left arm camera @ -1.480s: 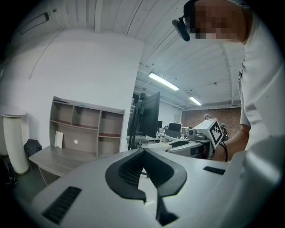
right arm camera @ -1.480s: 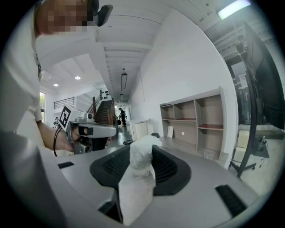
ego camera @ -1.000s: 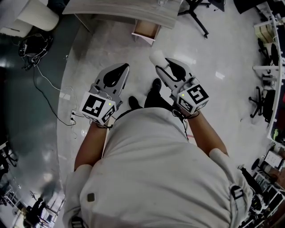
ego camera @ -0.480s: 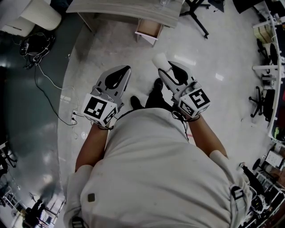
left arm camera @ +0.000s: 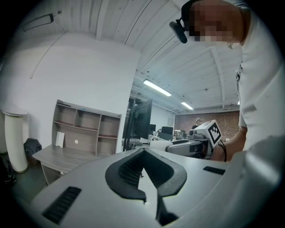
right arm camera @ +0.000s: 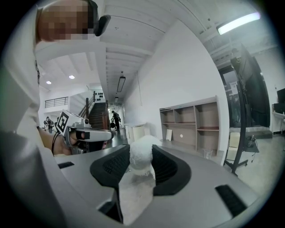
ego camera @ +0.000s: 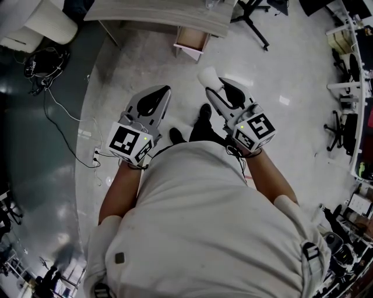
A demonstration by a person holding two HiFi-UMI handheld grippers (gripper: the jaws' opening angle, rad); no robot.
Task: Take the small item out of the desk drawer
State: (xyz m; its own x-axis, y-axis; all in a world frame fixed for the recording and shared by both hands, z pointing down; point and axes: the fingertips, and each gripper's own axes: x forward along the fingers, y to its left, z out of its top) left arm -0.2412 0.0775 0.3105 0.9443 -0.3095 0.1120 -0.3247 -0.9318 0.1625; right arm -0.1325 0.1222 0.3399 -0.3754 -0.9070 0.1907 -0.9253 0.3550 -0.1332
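Right gripper pinches a white fuzzy ball between its dark pads, the ball bulging above the tips. It is held nearly level at waist height, pointing toward 12 o'clock in the head view, well apart from the open drawer. Left gripper hangs beside it at 9 o'clock, parallel, its jaws pressed together at the tips with nothing between them. Both forearms are bent close against the person's pale shirt.

Underfoot is a pale glossy floor, with dark shoes showing between the grippers. At 12 o'clock stands the grey wood desk, the drawer pulled out under its edge. A black cable trails at 9 o'clock, and an open shelf unit stands on the desk against the white wall.
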